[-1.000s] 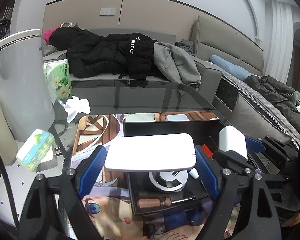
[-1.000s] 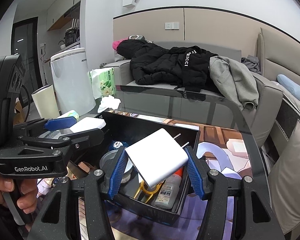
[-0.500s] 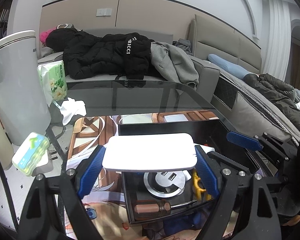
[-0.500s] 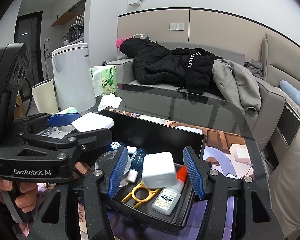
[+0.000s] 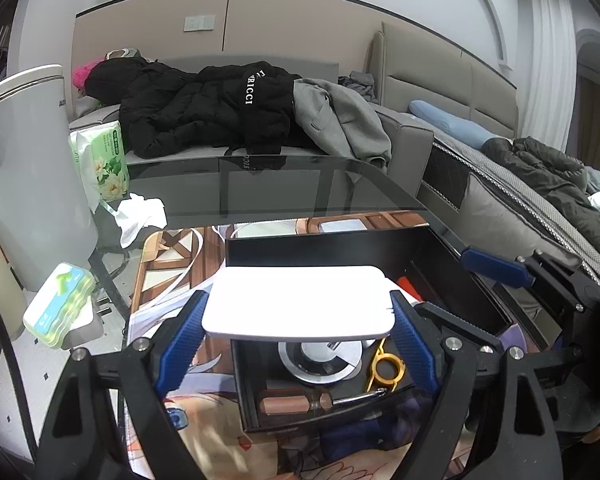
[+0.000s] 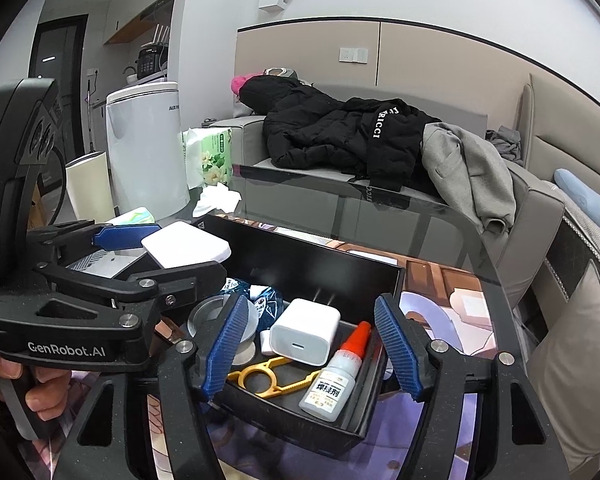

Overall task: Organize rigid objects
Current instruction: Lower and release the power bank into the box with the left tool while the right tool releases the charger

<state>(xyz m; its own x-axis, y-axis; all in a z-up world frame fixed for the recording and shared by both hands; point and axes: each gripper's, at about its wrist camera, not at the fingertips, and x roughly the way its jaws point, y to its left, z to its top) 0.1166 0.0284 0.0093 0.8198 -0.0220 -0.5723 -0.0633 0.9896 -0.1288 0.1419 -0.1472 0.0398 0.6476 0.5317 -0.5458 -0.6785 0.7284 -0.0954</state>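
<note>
1. the left hand-held gripper (image 5: 298,334) is clamped on a flat white rounded slab (image 5: 300,302), one blue pad against each short end, and holds it level above the near-left part of the black tray (image 5: 324,240).
2. the right hand-held gripper (image 6: 314,350) has just been opening its jaws; they now stand apart over the tray, and neither blue pad touches anything.
3. a white charger block (image 6: 304,330) lies loose in the tray (image 6: 320,260) between those open pads, its port facing the camera.
4. beside the charger, towards the right, a small glue bottle with a red tip (image 6: 336,376) leans against the tray's near wall.
5. a yellow plastic tool (image 6: 270,380) lies flat in front of the charger, and a round metal piece (image 5: 320,360) sits to its left.
6. a wooden-handled screwdriver (image 5: 296,402) lies along the tray's near edge in the left wrist view.
7. the tray rests on a printed mat (image 5: 172,256) on the glass surface (image 5: 260,188).
</note>
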